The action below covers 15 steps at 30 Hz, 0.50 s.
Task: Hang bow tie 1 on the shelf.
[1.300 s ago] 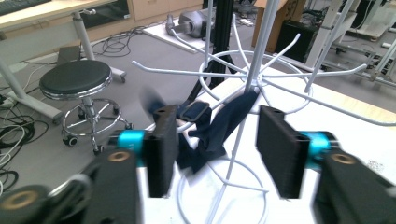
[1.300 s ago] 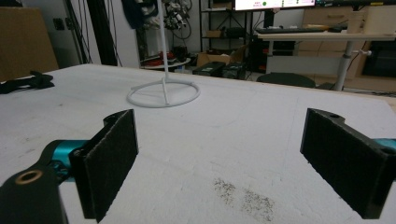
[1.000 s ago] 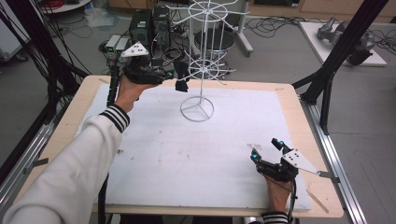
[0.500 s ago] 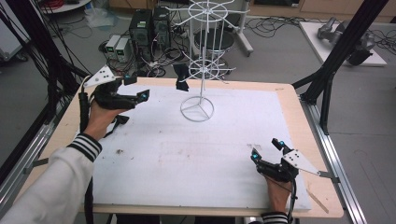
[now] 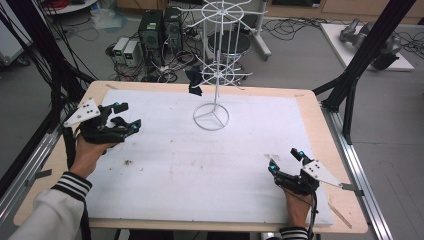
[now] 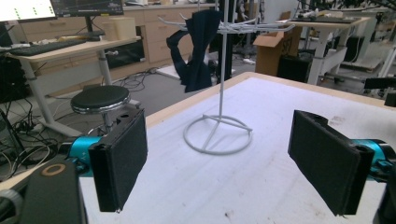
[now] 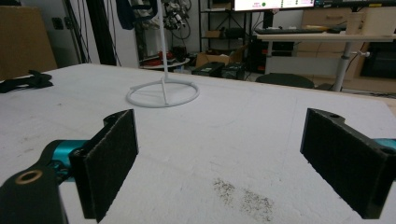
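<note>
The table (image 5: pixel 310 115) carries a white wire rack (image 5: pixel 216 75) at its far middle, where a dark cloth (image 6: pixel 196 46) hangs from a prong. The left hand-held gripper (image 5: pixel 125 117) and the right hand-held gripper (image 5: pixel 284 161) stand wide and empty, apparently finished hanging.

White wire rack (image 5: pixel 216 75) standing on a white table cover (image 5: pixel 200 165) that's got dark smudges on it, with a pale wood edge showing round the board. A dark navy cloth (image 6: pixel 196 49) hangs off the rack. Both grippers, left (image 5: pixel 125 117) and right (image 5: pixel 285 161), are black with teal bits and grey plates. Sleeve (image 5: pixel 70 186) cuff is black-and-white striped.
</note>
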Each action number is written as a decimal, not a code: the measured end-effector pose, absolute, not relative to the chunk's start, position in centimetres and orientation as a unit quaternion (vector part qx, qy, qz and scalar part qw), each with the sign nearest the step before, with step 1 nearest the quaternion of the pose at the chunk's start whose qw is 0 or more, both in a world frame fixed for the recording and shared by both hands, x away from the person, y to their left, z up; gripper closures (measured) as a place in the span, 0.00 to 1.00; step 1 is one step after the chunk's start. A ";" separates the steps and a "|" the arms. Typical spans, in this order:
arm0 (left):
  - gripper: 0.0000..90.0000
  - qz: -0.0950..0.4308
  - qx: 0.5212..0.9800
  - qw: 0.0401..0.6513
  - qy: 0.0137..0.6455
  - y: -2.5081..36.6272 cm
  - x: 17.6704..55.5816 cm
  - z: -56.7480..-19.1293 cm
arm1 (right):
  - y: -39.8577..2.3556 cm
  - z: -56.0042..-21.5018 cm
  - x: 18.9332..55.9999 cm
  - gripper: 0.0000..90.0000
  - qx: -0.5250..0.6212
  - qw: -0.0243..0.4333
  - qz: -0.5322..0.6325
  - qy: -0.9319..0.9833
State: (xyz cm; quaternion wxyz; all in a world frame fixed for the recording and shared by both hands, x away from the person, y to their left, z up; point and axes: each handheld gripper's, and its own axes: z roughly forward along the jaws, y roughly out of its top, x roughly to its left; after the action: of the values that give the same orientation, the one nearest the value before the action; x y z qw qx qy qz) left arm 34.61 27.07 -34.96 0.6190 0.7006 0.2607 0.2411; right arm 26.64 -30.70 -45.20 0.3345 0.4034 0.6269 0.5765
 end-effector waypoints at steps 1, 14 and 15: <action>0.22 0.241 0.698 0.621 0.263 27.4 34.3 -35.3 | -30.7 -45.2 26.6 0.12 0.404 0.334 0.577 0.627; 0.22 0.242 0.682 0.628 0.286 29.6 31.9 -38.0 | -30.7 -45.2 26.6 0.12 0.403 0.335 0.577 0.627; 0.22 0.240 0.681 0.629 0.287 29.6 31.8 -38.2 | -30.7 -45.2 26.6 0.12 0.403 0.335 0.577 0.626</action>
State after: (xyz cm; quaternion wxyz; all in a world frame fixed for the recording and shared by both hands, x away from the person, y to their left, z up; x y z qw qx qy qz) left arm 31.82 29.60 -38.19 0.6293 0.6813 0.2868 0.2397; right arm 26.64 -30.69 -45.20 0.3350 0.4035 0.6264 0.5767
